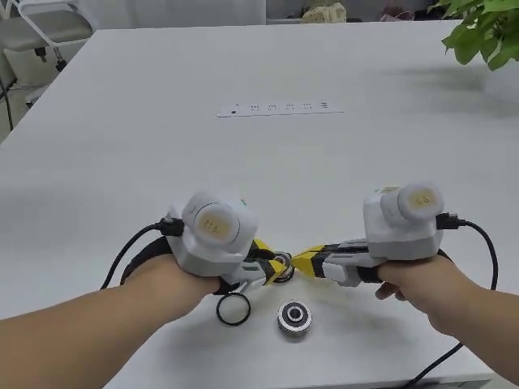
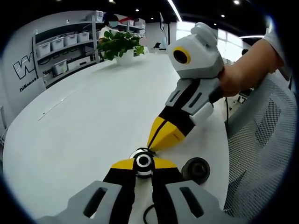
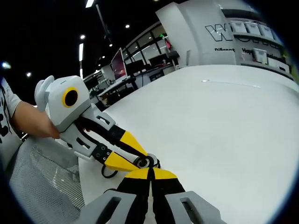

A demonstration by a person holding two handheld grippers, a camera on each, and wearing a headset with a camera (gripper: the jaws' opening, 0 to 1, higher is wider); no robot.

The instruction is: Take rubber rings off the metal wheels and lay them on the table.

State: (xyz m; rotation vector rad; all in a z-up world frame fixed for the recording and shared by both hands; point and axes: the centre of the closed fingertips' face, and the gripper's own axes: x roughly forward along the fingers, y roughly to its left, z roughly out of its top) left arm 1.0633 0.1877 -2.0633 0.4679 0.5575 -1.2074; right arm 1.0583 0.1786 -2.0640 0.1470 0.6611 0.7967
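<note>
- White bench [image 1: 243,162] stretches across the room under the head view, with one power strip [image 1: 280,108] lying flat at its middle, one leafy plant [image 1: 480,32] at the far right corner and one chair [image 1: 45,28] beyond the far left edge.
- Two claws meet tip to tip near the front edge, each held in one of the person's hands, with a black cable trailing from each.
- Two metal wheels are here, and one rubber ring lies loose.
- First metal wheel [image 1: 282,266]: lifted just clear of the bench and clamped between the yellow jaws of the left claw [image 2: 143,163]. In the left gripper view its bright hub faces the camera.
- Right claw [image 3: 150,171]: its jaws are pressed together, and their tips touch the rim of that wheel from the opposite side. Whether they pinch the rubber there I cannot tell.
- Second metal wheel [image 1: 294,317]: flat on the bench just in front of the claws, a dark band around its shiny centre, touched by neither claw.
- Loose rubber ring [image 1: 233,309]: a thin black loop flat on the bench, just left of the second wheel and apart from it, under the left hand.
- Mesh chair back [image 2: 261,140] shows at the bench edge in the left gripper view.
</note>
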